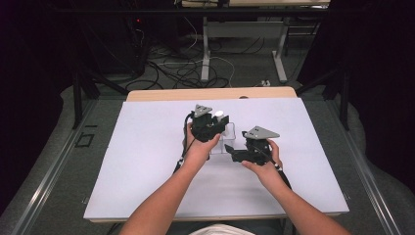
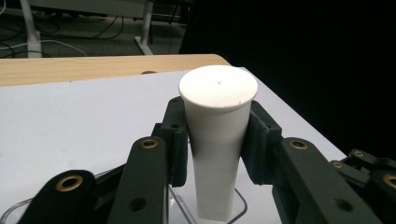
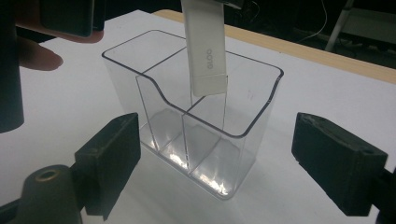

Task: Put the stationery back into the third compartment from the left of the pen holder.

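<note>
A white tube, round cap upward, is clamped between the jaws of my left gripper. In the left gripper view the tube stands upright, squeezed by both pads, over a clear divided box. The right gripper view shows the tube's flat lower end dipping just below the rim of the clear box, over a far compartment and off its floor. My right gripper is open, one jaw on each side of the box without touching it. From above, the right gripper sits just right of the box.
The box stands near the middle of a white sheet that covers a wooden table. A thumb of the left hand shows behind the box. Table legs and cables lie on the floor beyond.
</note>
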